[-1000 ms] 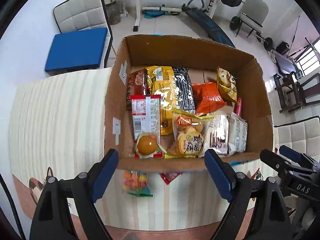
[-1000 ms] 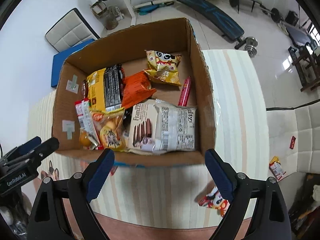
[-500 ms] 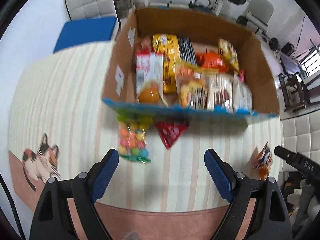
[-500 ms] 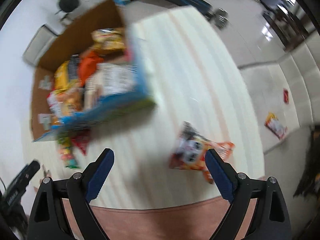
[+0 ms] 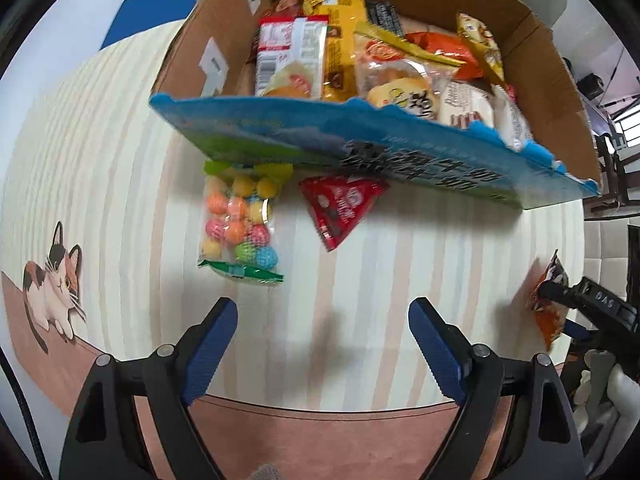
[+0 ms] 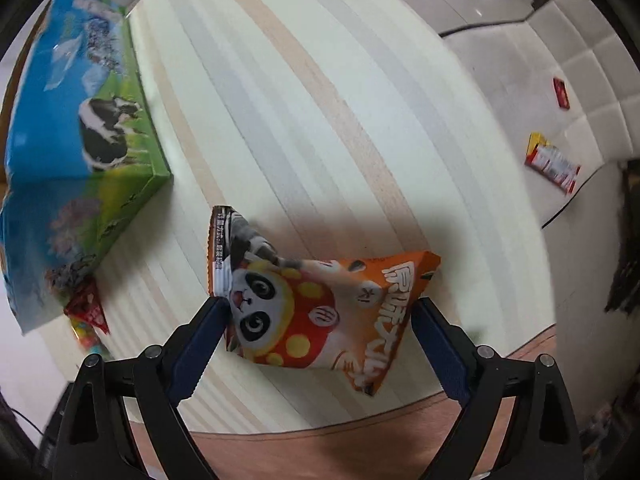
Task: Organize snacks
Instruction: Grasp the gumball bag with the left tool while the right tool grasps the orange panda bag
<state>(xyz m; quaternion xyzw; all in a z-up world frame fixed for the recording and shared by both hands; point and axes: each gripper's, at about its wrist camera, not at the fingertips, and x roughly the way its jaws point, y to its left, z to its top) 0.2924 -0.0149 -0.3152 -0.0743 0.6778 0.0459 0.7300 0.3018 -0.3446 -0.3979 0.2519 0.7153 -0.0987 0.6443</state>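
Note:
A cardboard box (image 5: 192, 52) with a blue and green printed front holds several snack packets. On the striped table in front of it lie a clear bag of coloured candy balls (image 5: 238, 226) and a red triangular packet (image 5: 340, 204). My left gripper (image 5: 322, 344) is open and empty, low over the table just short of the candy bag. An orange panda snack bag (image 6: 316, 312) lies near the table's front edge. My right gripper (image 6: 318, 338) is open, its jaws on either side of that bag. The bag also shows in the left wrist view (image 5: 550, 304).
The box also shows at the left of the right wrist view (image 6: 72, 132). A cat picture (image 5: 50, 288) marks the table's left front. A brown band runs along the table's front edge (image 5: 320, 436). Two small packets (image 6: 554, 166) lie on the white cushioned seat to the right.
Both grippers have dropped from above the box to the table in front of it. The right one swung right and now straddles the panda bag. The left one came close to the candy bag.

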